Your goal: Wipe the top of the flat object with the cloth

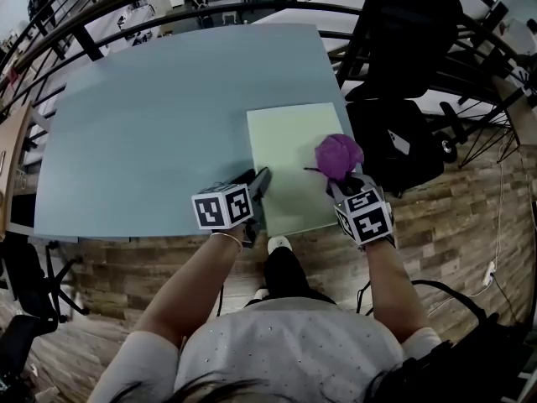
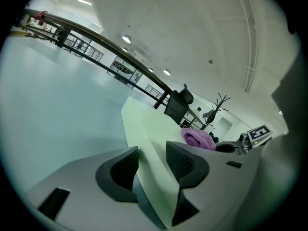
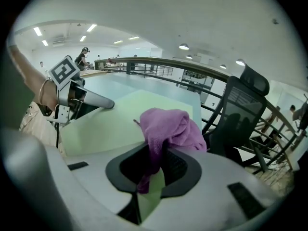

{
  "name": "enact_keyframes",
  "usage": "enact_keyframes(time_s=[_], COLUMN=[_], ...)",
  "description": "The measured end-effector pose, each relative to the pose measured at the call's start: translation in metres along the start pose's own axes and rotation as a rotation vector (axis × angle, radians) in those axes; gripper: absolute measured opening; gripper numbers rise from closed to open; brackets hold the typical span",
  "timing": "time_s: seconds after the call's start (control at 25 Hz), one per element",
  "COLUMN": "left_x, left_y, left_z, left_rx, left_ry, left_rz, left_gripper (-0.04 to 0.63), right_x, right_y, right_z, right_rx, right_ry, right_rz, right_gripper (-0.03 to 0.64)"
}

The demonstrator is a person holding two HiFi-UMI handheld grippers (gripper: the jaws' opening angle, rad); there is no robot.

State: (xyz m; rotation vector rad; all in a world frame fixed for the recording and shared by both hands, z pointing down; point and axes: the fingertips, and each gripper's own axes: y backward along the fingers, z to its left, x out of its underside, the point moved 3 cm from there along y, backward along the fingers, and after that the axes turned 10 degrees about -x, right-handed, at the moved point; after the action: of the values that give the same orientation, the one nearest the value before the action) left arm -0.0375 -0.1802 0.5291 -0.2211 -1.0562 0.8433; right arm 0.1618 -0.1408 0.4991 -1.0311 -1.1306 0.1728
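A pale green flat board (image 1: 289, 141) lies on the blue-grey table (image 1: 159, 124), near its front right corner. My right gripper (image 1: 346, 180) is shut on a bunched purple cloth (image 1: 338, 154), which rests on the board's right part. In the right gripper view the cloth (image 3: 168, 126) hangs down between the pads of the right gripper (image 3: 159, 165). My left gripper (image 1: 258, 180) lies low at the board's left edge. In the left gripper view the left gripper (image 2: 151, 160) stands open, one finger over the table and one over the board (image 2: 144, 124), with the edge running between them.
A black office chair (image 1: 403, 49) stands just past the table's right side, close to the board. A dark railing (image 1: 50, 23) curves round behind the table. The table's front edge (image 1: 151, 238) is close to my body, with wooden floor (image 1: 453, 233) below.
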Motion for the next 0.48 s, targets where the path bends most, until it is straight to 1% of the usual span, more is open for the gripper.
enact_keyframes(time_s=[0.28, 0.48], left_x=[-0.001, 0.0], left_y=[0.001, 0.0], left_z=[0.001, 0.002], left_rx=[0.007, 0.014], left_ry=[0.0, 0.008], left_rz=[-0.003, -0.009], left_gripper=[0.176, 0.176], right_x=[0.014, 0.037], right_y=[0.015, 0.032], right_z=[-0.03, -0.064], right_rx=[0.098, 0.195], right_ry=[-0.03, -0.134], right_rz=[0.021, 0.058], right_gripper=[0.058, 0.058])
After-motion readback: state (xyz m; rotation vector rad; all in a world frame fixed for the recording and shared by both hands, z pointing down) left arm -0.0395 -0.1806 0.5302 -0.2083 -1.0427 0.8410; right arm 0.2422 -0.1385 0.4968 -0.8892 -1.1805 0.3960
